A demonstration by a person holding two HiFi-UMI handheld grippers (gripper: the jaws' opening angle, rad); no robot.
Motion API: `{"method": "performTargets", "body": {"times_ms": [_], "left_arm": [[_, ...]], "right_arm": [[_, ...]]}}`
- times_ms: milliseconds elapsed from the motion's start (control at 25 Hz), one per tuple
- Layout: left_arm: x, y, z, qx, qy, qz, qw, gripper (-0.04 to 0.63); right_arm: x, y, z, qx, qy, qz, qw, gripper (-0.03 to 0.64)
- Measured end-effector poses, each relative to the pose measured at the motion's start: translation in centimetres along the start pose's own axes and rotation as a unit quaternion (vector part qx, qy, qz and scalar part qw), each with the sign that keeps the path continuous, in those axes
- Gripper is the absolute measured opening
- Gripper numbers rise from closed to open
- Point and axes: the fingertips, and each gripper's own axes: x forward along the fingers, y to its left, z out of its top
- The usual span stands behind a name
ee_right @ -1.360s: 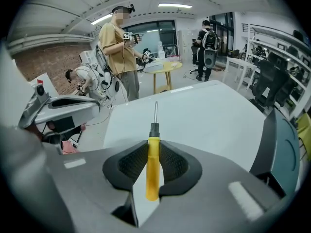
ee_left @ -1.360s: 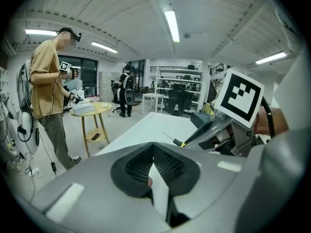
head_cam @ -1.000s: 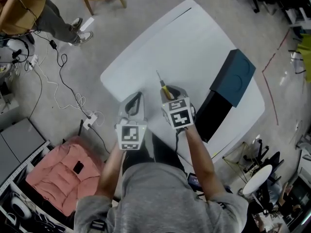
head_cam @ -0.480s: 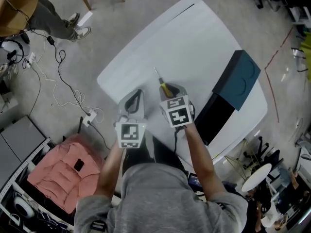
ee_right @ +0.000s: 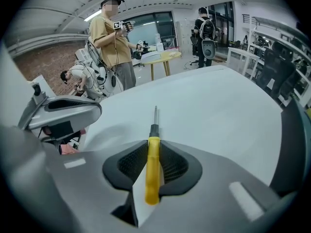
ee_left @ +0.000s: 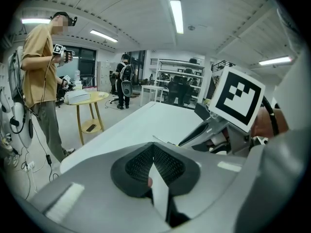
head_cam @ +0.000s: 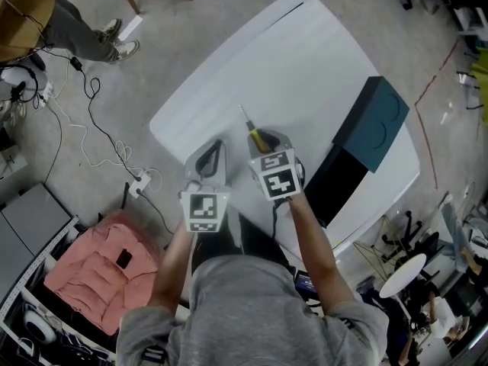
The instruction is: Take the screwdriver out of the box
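Your right gripper [ee_right: 153, 155] has its jaws clamped on the slim yellow-handled screwdriver [ee_right: 152, 164]. The handle lies lengthwise between the two black ribbed pads. Its black collar and thin metal shaft stick out ahead of the jaw tips, over the white rounded table [ee_right: 218, 110] (whether the tip touches the tabletop cannot be told).

In the head view the screwdriver [head_cam: 254, 132] is out of the dark teal-lidded box [head_cam: 367, 122]. The box sits on the table off to the right of those jaws, well apart from the tool.

Your left gripper [ee_left: 154, 165] has its jaws pressed together, pad against pad, with nothing between them. It hangs just beside the right gripper's jaws, on their left, and its tips point out over the same tabletop [ee_left: 146, 125].
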Motion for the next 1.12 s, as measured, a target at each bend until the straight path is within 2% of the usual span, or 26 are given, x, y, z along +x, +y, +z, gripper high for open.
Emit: {"method": "performTargets", "body": {"times_ms": [200, 360, 480, 760, 1120], "left_arm": [[-0.5, -0.2, 0.1, 0.002, -0.003, -0.001, 1.0000, 0.012], [-1.1, -0.2, 0.0, 0.006, -0.005, -0.001, 1.0000, 0.012], [-1.3, -0.1, 0.2, 0.009, -0.007, -0.001, 0.9999, 0.012], [-2.1, -0.2, 1.4, 0.019, -0.018, -0.005, 0.9996, 0.012], [-3.2, -1.4, 3.5, 0.044, -0.036, -0.028, 0.9980, 0.012]], "right_arm": [[-0.1, 0.2, -0.1, 0.006, -0.008, -0.003, 1.000, 0.095], [-0.4, 0.8, 0.2, 0.012, -0.031, 0.005, 0.999, 0.234], [-0.7, 0.9, 0.8, 0.012, -0.046, 0.006, 0.999, 0.268], [-2.2, 1.4, 1.5, 0.000, -0.064, 0.001, 0.998, 0.262], [-6.1, 1.3, 2.5, -0.004, -0.114, -0.042, 0.993, 0.154]]}}
